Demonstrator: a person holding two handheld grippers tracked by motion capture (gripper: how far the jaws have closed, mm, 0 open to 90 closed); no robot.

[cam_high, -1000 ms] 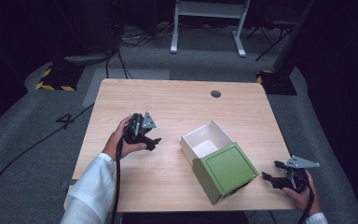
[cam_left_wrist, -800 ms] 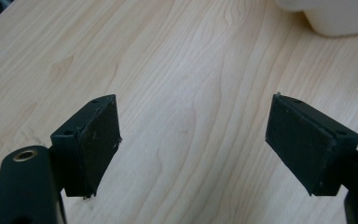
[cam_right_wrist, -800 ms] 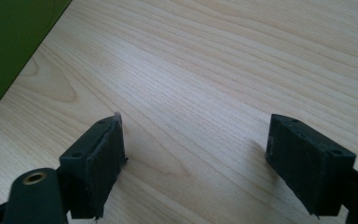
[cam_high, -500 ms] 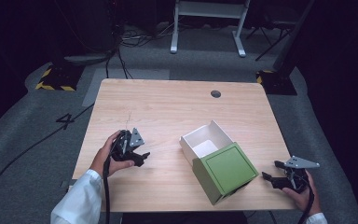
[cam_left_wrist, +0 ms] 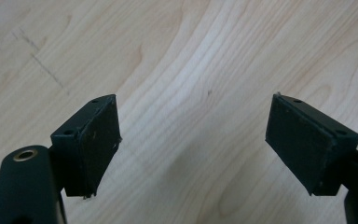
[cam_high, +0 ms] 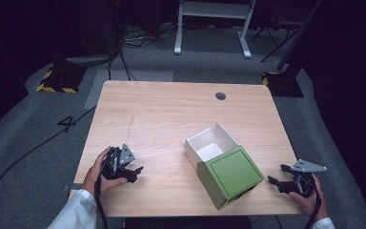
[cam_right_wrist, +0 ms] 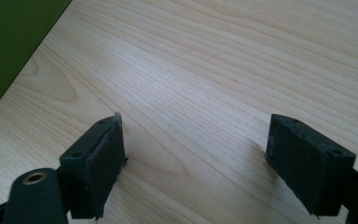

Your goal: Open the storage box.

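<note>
The green box (cam_high: 223,168) sits right of centre on the table (cam_high: 171,109), its white tray (cam_high: 208,144) slid partly out. We rest our left gripper (cam_high: 132,172) at the near left edge and our right gripper (cam_high: 275,181) beside the box, both with jaws spread and empty, seemingly parked clear of it.

A green box (cam_high: 228,174) with a white inside sits on the pale wood-grain table (cam_high: 171,109).
</note>
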